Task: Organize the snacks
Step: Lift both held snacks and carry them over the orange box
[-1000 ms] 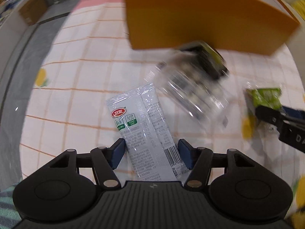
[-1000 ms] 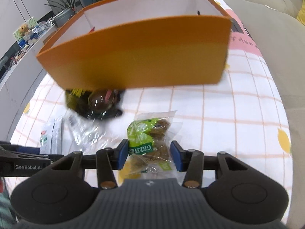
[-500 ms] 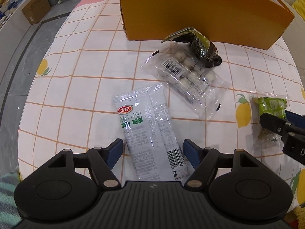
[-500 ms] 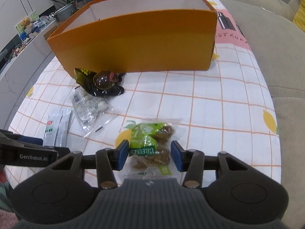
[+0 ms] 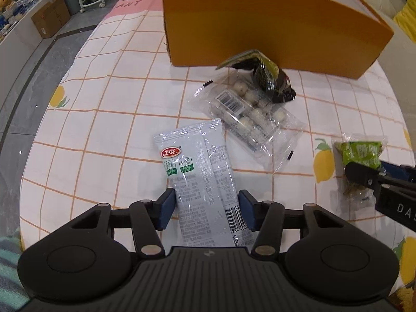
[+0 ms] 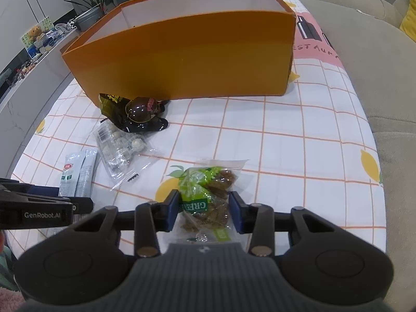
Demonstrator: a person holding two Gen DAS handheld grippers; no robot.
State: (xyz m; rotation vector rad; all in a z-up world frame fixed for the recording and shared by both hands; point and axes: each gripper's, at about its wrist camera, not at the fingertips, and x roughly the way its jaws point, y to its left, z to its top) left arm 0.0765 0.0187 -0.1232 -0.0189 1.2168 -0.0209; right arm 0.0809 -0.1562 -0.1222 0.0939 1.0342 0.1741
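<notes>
Left tool sits over the near end of the grey-white sachet, one pad on each long edge; its jaws have just been closing, left pad looks a hair off the wrapper and right pad at or on the edge, so I'd call it not yet clenched, though the fisheye makes contact hard to judge. Right tool has also just been closing and its pads are pressed into both sides of the green snack pack, wrapper bunched between them: grasping it. Both packs lie flat on the surface, which has a white cloth with orange grid and lemon prints, near the front edge: sachet toward the left side, green pack about mid-width. Behind the sachet, toward the centre, lies a clear pack of pale round balls, barcode up, with a dark foil pouch touching its far end. The pouch rests against the front wall of the orange box, which stands open-topped across the far part of the surface, white inside. In the right wrist view the left tool's arm shows at the left edge, beside the sachet.
</notes>
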